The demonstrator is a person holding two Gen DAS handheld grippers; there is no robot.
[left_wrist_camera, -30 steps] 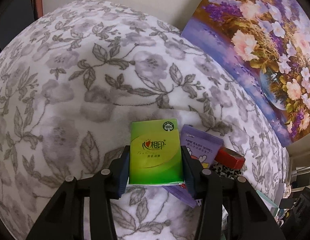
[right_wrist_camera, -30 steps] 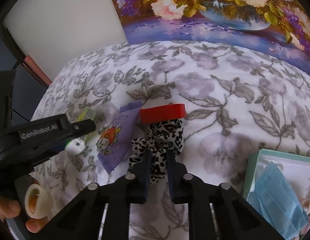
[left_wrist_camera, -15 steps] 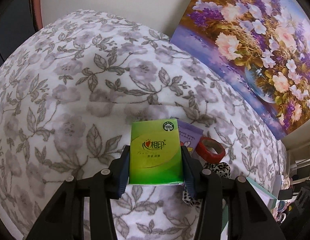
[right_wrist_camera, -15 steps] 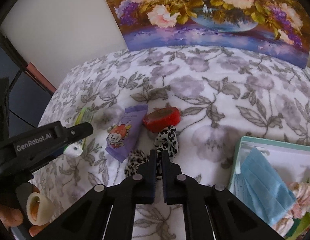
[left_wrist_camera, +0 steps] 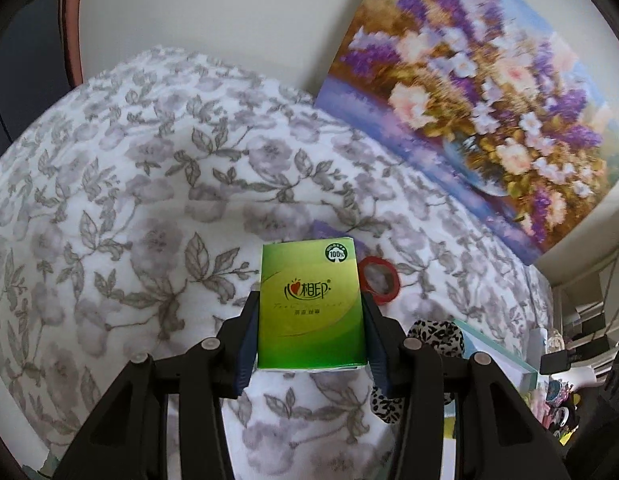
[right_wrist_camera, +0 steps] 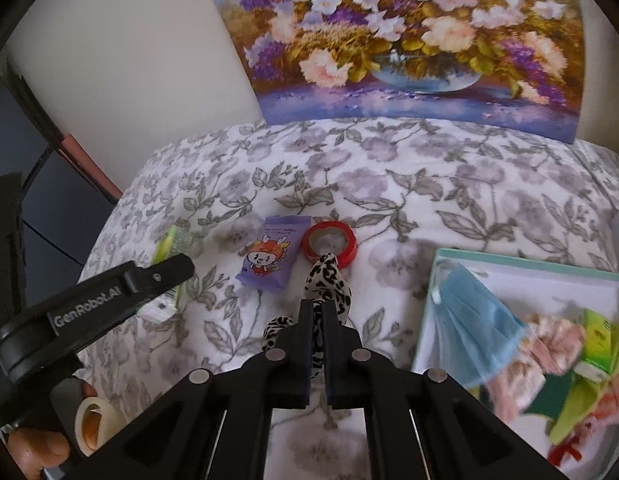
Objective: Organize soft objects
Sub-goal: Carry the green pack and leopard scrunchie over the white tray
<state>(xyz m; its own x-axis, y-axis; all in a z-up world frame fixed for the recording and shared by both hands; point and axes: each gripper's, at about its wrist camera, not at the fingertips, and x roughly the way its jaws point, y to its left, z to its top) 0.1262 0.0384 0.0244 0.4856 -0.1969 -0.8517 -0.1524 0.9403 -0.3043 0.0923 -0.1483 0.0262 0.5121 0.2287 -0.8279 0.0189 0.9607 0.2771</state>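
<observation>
A floral blanket (right_wrist_camera: 429,184) covers the bed, with a flower painting (right_wrist_camera: 409,40) against the wall behind. A teal box (right_wrist_camera: 509,272), cut off at right, holds a blue mask (right_wrist_camera: 473,320). Left tongs (left_wrist_camera: 311,320) pinch a green tissue pack (left_wrist_camera: 311,304), raised higher than a second ago. Right tongs (right_wrist_camera: 318,316) pinch the leopard scrunchie (right_wrist_camera: 329,280), now lifted, just touching the red tape roll (right_wrist_camera: 329,240) beside a purple packet (right_wrist_camera: 269,256).
</observation>
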